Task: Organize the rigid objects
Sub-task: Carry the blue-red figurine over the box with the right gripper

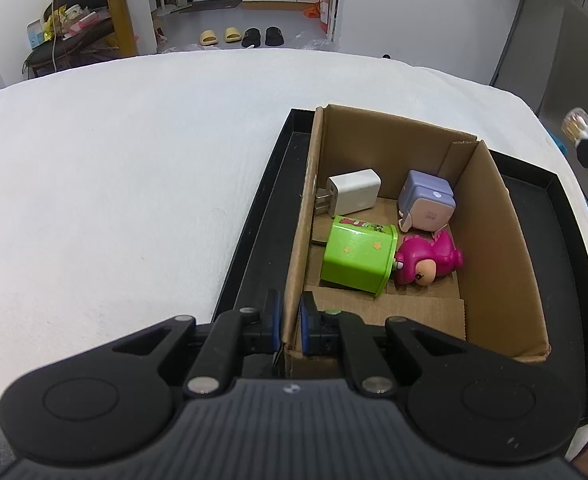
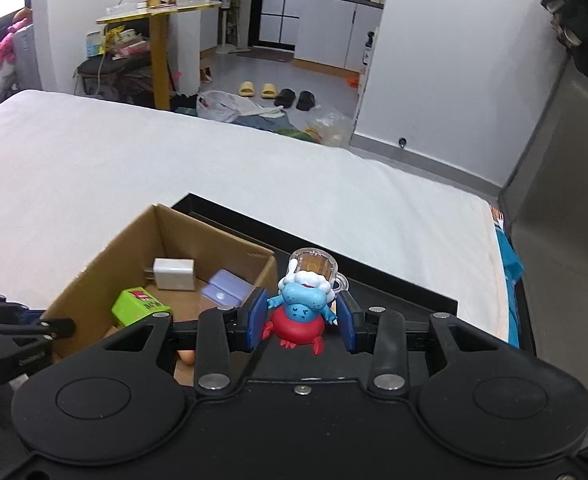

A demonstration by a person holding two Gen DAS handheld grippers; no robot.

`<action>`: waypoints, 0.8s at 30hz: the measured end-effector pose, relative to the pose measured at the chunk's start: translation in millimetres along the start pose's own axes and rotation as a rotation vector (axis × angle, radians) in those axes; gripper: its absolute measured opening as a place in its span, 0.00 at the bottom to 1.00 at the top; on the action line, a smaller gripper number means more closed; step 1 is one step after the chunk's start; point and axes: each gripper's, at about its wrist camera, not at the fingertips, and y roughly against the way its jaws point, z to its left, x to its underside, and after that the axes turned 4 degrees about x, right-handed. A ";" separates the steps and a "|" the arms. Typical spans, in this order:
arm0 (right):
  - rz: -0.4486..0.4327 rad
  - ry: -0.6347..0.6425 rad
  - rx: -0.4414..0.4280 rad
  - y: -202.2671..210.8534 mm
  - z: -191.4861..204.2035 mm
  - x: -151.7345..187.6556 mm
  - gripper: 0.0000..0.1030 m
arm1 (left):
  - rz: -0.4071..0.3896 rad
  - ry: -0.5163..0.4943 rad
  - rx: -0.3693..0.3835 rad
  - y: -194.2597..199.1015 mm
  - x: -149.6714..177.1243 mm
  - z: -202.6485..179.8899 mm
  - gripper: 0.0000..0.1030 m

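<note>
A cardboard box (image 1: 493, 216) sits in a black tray (image 1: 254, 240) on the white table. In it lie a white charger (image 1: 353, 190), a lilac charger (image 1: 425, 200), a green box (image 1: 357, 260) and a pink figurine (image 1: 429, 262). My left gripper (image 1: 291, 320) is shut on the box's near-left wall. My right gripper (image 2: 301, 320) is shut on a blue figurine (image 2: 303, 304) with a red base and a clear mug on its head, held above the tray to the right of the box (image 2: 94, 272). That figurine also shows at the right edge of the left wrist view (image 1: 581, 126).
The white table (image 1: 114, 180) stretches left and beyond the tray (image 2: 373, 272). Past its far edge are a yellow shelf (image 2: 158, 40), slippers (image 2: 278, 94) and bags on the floor. A grey chair (image 2: 565, 220) stands at the right.
</note>
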 end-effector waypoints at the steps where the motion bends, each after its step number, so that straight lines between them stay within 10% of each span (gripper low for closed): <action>1: -0.005 0.005 -0.005 1.2 2.9 -1.7 0.36 | -0.001 0.001 0.003 -0.1 0.2 0.5 0.09; 24: 0.042 0.070 -0.162 -28.6 76.1 -18.3 0.36 | -0.022 0.028 0.055 2.9 3.9 14.2 0.09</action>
